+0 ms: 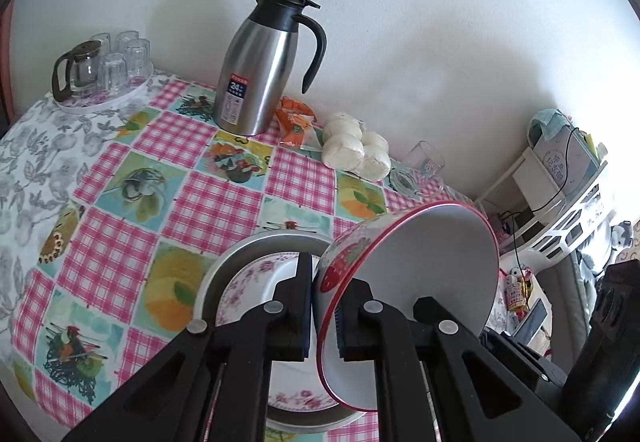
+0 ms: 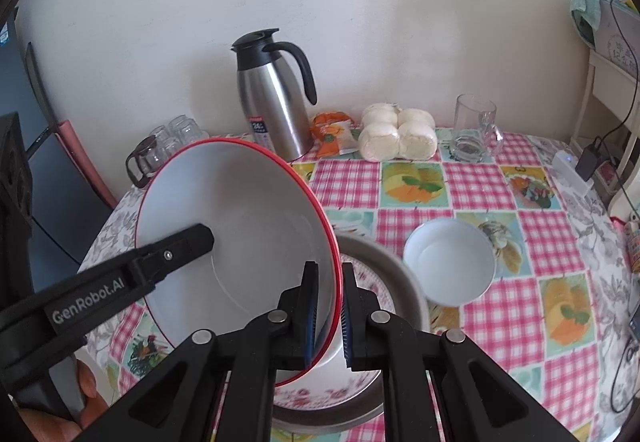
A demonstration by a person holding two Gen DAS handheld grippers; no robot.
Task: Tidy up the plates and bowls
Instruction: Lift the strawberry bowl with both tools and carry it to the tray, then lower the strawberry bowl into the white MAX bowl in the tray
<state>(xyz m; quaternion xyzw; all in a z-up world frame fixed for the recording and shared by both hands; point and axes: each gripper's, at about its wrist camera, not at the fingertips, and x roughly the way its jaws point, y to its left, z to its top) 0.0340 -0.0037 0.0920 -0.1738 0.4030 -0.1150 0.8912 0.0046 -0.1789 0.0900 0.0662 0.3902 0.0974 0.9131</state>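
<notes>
With a floral plate (image 2: 360, 392) already nested in the metal pan (image 2: 404, 270), both the left gripper (image 1: 324, 306) and right gripper (image 2: 330, 318) are clamped on the red-rimmed bowl (image 2: 240, 226) tilted just above that pan, while a small white bowl (image 2: 448, 262) waits beside it, with bare tablecloth (image 2: 520, 242) beyond.

wall (image 2: 360, 1): plain white, unmarked, rising straight behind the counter, ahead of the hand-held gripper.
counter (image 2: 472, 177): round, under a pink-checked cloth with fruit squares and a grey floral border.
white shelf unit (image 2: 600, 89): right of the counter, against the wall, cables hanging off it.
dark cabinet (image 2: 24, 113): far left, beside the wall.
light: soft daylight, strongest at the right edge.
</notes>
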